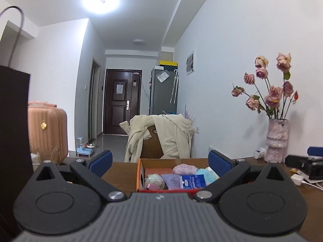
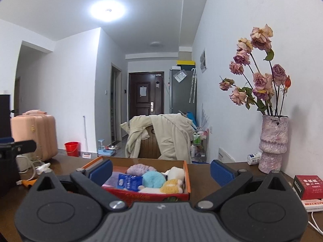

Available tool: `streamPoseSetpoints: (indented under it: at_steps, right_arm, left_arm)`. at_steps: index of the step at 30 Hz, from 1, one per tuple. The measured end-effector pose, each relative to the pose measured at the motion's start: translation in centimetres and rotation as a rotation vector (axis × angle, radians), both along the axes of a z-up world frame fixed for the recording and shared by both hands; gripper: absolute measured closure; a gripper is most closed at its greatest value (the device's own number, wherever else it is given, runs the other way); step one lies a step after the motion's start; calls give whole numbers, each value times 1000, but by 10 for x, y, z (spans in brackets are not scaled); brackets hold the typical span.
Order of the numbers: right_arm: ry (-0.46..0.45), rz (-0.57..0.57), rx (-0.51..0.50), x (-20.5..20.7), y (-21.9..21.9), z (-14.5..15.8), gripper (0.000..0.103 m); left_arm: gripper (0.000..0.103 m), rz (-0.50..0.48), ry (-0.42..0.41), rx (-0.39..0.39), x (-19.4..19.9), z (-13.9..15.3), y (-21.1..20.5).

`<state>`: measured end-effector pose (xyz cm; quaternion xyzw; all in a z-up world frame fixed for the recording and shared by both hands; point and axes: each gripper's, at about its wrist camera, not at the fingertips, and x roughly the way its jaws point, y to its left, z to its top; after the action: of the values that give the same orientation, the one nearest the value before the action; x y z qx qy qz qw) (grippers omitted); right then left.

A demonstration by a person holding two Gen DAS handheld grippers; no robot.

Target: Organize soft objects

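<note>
Soft toys and cloths are being kept together in the orange cardboard box (image 2: 186, 178) on the table (image 2: 203, 181). Both the left claw (image 1: 159, 159) and the right claw (image 2: 161, 169) are being held wide apart, empty, facing the box.

One open cardboard box (image 2: 186, 178) was seen at the lower centre of the right wrist view, and about seven soft items were counted inside it, some partly hidden. One vase (image 2: 273, 143) stood at the right, holding roughly ten dried roses (image 2: 260, 81). One pink suitcase (image 2: 33, 137) and one red bucket (image 2: 71, 148) were counted at the left.
</note>
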<state>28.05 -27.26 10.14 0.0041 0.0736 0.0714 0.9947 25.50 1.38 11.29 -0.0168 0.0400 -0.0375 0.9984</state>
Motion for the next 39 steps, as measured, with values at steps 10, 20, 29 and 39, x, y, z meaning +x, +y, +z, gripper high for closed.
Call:
streamPoseSetpoints:
  at_steps: [10, 20, 29, 39]
  right_arm:
    - [86, 6, 4, -96, 10, -24, 0]
    - [48, -12, 63, -224, 37, -46, 0]
    - [17, 34, 43, -236, 47, -44, 0]
    - [26, 41, 25, -235, 49, -46, 0]
  left_arm:
    - [0, 20, 126, -5, -109, -36, 6]
    - [0, 62, 53, 26, -213, -41, -5]
    - [0, 70, 24, 29, -214, -36, -8]
    - [0, 58, 26, 36, -215, -38, -10]
